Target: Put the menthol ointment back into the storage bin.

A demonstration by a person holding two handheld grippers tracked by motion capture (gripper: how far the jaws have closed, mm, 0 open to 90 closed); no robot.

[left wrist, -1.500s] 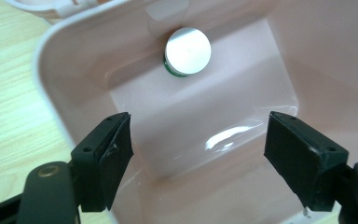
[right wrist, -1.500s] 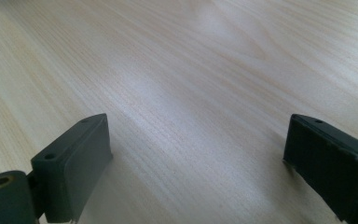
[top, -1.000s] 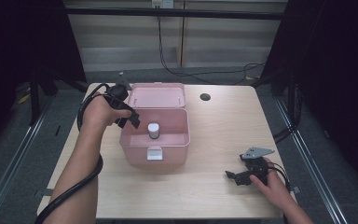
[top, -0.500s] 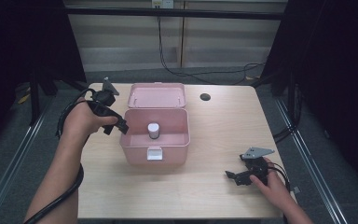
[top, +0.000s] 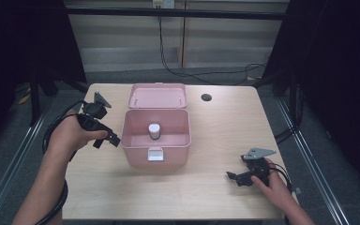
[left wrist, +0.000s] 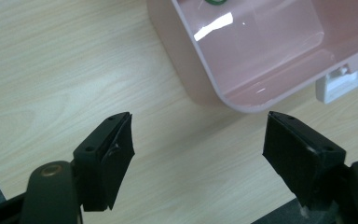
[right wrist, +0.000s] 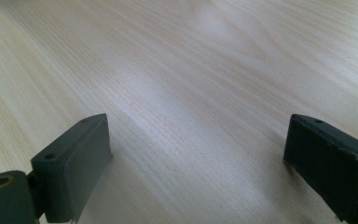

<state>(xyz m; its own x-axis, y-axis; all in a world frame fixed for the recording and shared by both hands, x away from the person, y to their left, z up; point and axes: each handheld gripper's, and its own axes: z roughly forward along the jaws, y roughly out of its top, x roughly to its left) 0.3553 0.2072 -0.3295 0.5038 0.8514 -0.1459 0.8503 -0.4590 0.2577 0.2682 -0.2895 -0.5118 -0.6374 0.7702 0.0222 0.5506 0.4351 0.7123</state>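
A pink box [top: 173, 157] stands mid-table with its lid [top: 158, 96] swung back. Inside it a small white-capped cylinder [top: 154, 131] stands upright. My left gripper [top: 107, 140] hovers just left of the box, jaws open with nothing between them. In the left gripper view the gripper [left wrist: 198, 140] looks down on bare wood, with the box's near corner [left wrist: 186, 70] and its white latch [left wrist: 342, 84] beyond the jaws. My right gripper [top: 232, 178] rests low on the table at the front right, far from the box. It is open over plain wood [right wrist: 198, 154].
A small dark round hole [top: 206, 97] sits in the tabletop behind the box to the right. A black cable [top: 51, 136] loops off the left gripper past the table's left edge. Metal rails run along both sides of the table.
My left hand has drawn leftwards from over the box's left rim to the table beside it. The right hand and the box have kept still.
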